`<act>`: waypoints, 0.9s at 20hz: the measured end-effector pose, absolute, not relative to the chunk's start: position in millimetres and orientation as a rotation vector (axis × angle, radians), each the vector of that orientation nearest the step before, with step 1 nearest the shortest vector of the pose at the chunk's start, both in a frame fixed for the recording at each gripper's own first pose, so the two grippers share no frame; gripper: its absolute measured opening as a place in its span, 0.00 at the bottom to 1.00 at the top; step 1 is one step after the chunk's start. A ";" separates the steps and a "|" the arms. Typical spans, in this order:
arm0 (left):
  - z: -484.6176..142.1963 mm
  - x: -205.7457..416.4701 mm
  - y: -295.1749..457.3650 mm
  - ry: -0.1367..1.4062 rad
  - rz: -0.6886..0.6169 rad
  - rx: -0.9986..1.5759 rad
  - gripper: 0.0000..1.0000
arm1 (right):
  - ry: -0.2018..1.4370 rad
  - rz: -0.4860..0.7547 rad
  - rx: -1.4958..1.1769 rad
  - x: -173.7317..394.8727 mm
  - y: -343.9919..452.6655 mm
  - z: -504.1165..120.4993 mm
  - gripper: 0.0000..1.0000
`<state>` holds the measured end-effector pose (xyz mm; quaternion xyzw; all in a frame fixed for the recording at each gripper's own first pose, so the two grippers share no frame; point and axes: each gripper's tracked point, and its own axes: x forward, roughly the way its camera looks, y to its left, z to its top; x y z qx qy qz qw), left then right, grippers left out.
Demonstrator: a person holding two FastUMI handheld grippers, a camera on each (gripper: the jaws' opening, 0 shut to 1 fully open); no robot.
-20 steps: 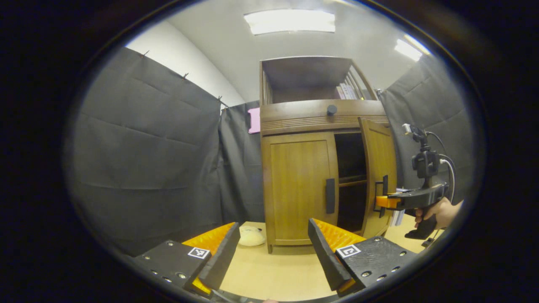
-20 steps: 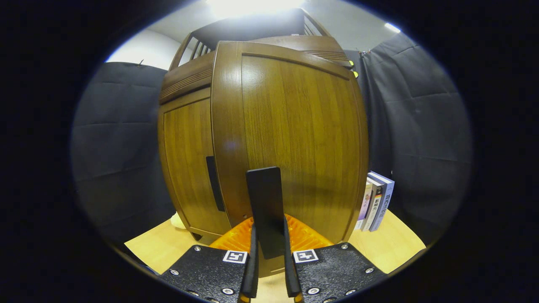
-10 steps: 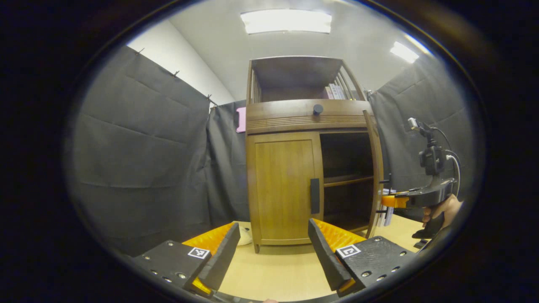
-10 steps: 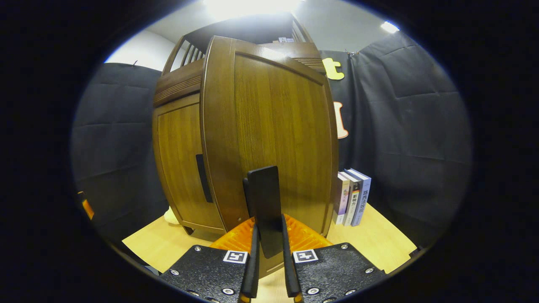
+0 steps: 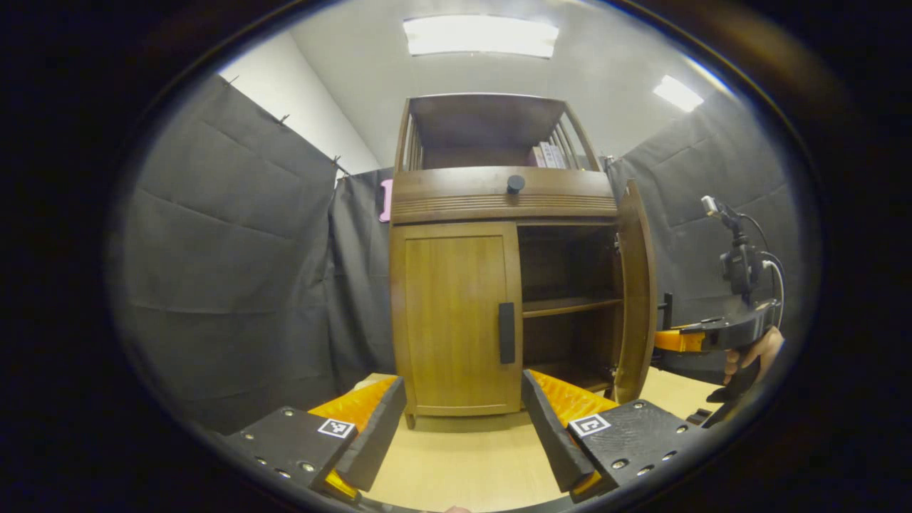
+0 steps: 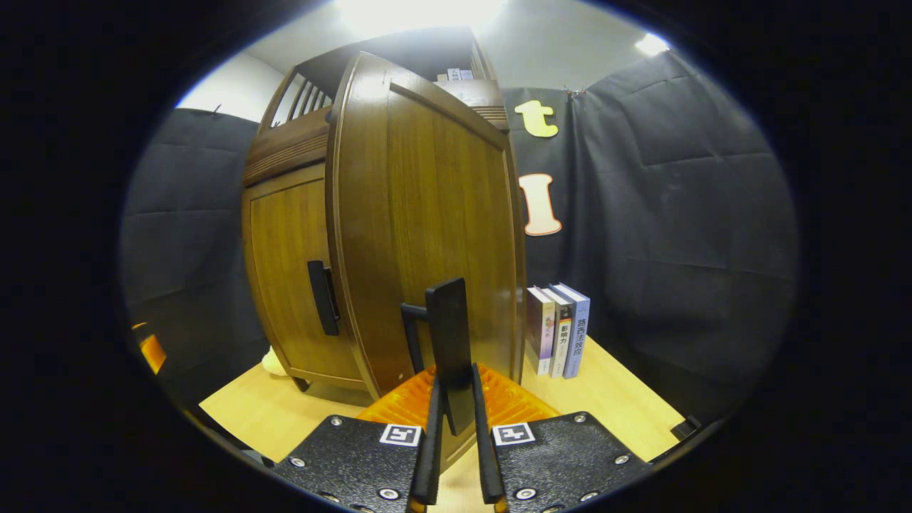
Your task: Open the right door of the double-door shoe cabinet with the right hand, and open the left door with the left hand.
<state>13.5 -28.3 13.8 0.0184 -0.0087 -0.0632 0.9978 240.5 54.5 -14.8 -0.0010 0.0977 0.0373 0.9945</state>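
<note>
Now the right gripper (image 6: 454, 427), clamped on the right door's handle (image 6: 450, 335), is swinging the right door (image 6: 427, 228) wider than a second ago, while the left gripper (image 5: 459, 427), fingers apart, is facing the closed left door (image 5: 456, 313).

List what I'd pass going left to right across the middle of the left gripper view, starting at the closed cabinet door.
Closed left door → its black handle → open compartment with a shelf → swung-out right door → right gripper at that door's handle → the hand holding it.
</note>
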 end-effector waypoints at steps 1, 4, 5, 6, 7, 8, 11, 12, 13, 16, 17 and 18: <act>13.8 17.1 -28.1 -0.018 -0.134 0.036 0.93 | 0.192 0.063 -0.007 240.6 53.9 -12.7 0.22; 10.5 19.0 -29.6 -0.021 -0.156 0.039 0.99 | 0.173 0.016 -0.011 237.6 49.6 2.9 0.22; 10.4 19.4 -29.8 -0.020 -0.162 0.038 0.93 | 0.170 0.006 -0.005 235.7 49.4 10.5 0.22; 10.8 19.1 -29.3 -0.020 -0.169 0.035 0.98 | 0.171 -0.022 -0.010 233.9 45.3 14.0 0.21; 10.4 20.4 -30.3 -0.020 -0.176 0.032 0.97 | 0.171 -0.036 -0.006 233.7 43.6 10.5 0.21; 9.7 21.4 -31.7 -0.018 -0.184 0.030 0.95 | 0.168 -0.054 0.003 231.6 39.6 10.7 0.14; 10.4 21.4 -32.3 -0.015 -0.207 0.023 0.93 | 0.167 -0.100 0.018 224.7 13.5 7.2 0.08; 11.3 22.4 -32.9 -0.015 -0.214 0.024 0.93 | 0.164 -0.117 0.014 223.8 3.9 5.9 0.08; 9.1 22.2 -33.6 -0.016 -0.220 0.025 0.99 | 0.161 -0.137 0.007 220.3 -5.0 6.6 0.16; 10.5 21.8 -35.1 -0.022 -0.238 0.024 0.99 | 0.158 -0.192 0.004 214.0 -28.7 5.0 0.17; 10.9 22.4 -36.0 -0.024 -0.246 0.025 0.99 | 0.155 -0.218 0.001 210.5 -36.9 6.1 0.12; 11.0 22.4 -37.0 -0.025 -0.257 0.026 0.99 | 0.151 -0.239 -0.007 207.4 -46.0 6.0 0.14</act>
